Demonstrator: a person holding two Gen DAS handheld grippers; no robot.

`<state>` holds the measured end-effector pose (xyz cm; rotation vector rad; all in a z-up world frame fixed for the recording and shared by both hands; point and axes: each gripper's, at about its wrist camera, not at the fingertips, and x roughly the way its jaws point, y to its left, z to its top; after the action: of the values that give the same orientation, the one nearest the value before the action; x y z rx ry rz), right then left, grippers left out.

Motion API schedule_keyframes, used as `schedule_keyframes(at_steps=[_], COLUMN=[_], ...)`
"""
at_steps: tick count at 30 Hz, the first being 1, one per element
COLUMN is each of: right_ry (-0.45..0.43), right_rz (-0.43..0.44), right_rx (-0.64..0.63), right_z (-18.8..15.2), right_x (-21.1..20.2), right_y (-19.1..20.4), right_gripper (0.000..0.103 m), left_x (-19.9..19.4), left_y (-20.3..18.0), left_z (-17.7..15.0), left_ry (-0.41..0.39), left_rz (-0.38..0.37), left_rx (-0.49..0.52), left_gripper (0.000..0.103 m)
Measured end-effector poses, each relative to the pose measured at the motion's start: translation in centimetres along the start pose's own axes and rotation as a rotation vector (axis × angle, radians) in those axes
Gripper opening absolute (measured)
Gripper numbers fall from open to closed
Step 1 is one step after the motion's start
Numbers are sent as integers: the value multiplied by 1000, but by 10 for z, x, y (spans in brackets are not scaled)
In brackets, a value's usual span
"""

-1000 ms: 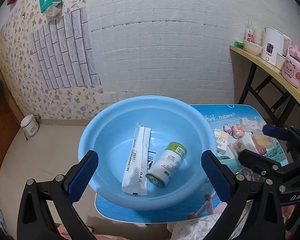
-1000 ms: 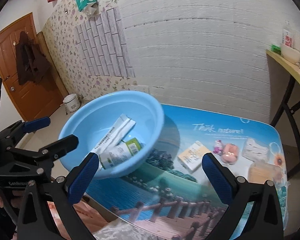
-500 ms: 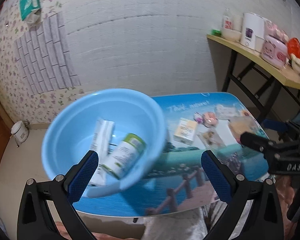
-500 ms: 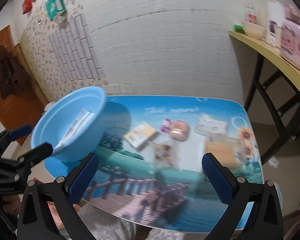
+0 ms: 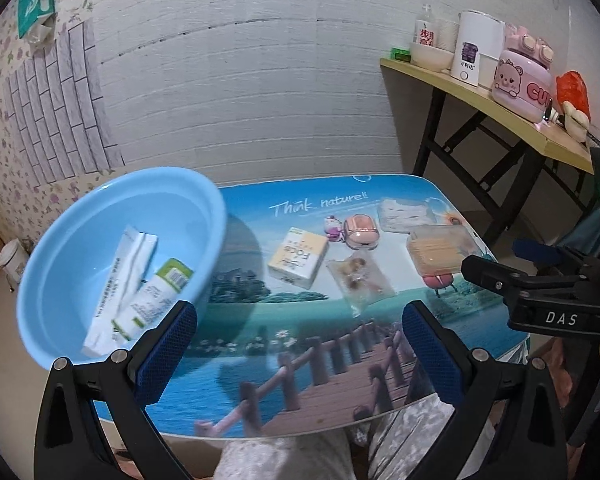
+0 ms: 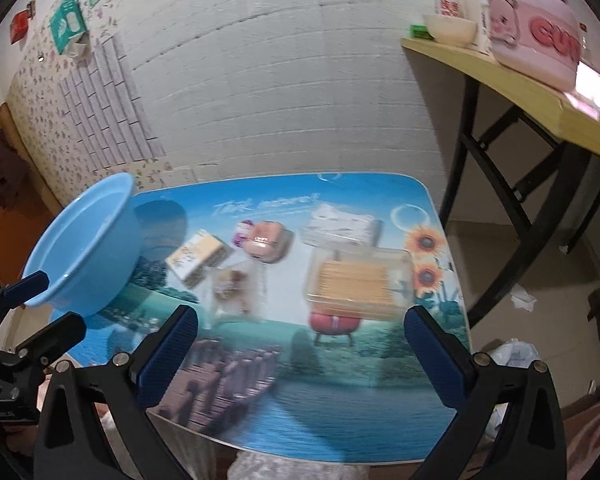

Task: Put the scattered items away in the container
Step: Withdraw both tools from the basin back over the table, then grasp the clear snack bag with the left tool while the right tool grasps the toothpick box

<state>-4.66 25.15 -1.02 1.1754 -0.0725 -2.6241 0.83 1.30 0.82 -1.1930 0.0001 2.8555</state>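
A light blue basin (image 5: 100, 220) stands on the left end of the table, holding a white tube pack (image 5: 120, 288) and a green-and-white bottle (image 5: 156, 296). To its right lie a yellow box (image 5: 298, 256), a small cat charm (image 5: 334, 232), a pink case (image 5: 362, 232), a white tissue pack (image 5: 406, 214), a clear box of sticks (image 5: 440, 250) and a clear packet (image 5: 360, 276). My left gripper (image 5: 300, 352) is open above the table's front, empty. My right gripper (image 6: 300, 356) is open and empty, facing the clear box (image 6: 358, 284); the basin (image 6: 80, 248) is far left.
The picture-printed table (image 5: 340, 360) has a rounded front edge over a person's lap. A wooden side table (image 5: 480, 96) on black legs stands at the right, carrying a pink appliance (image 5: 524, 80), a white kettle (image 5: 476, 48) and a bowl. Crumpled paper (image 6: 522, 300) lies on the floor.
Both grippers have swung right, away from the basin and toward the scattered items. Both stayed open and empty. The items on the table have not moved.
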Motion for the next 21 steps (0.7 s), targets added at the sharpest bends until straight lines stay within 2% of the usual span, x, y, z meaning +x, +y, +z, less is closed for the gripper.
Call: schedule_keyframes(at_steps=[8,13,19,21], right_ry=[23,42,60,64], right_rz=[-35,-44,-46,-46], right_rx=[32,42,46,49], right_z=[-5,-6,-4,-3], right_x=[12,23,37,42], right_y=[-31,-43,-51,-54], right_gripper=[103,103,103,103], left_x=[30,54,84,91], left_y=[-24,-34,-28,-25], left_z=[-3,-9,-12,-12], left_ry=[45,68,142,152], left_rz=[-31,-5,-40,-32], left_rx=[-16,-10,-161,-205], left_gripper=[103,103,103,103])
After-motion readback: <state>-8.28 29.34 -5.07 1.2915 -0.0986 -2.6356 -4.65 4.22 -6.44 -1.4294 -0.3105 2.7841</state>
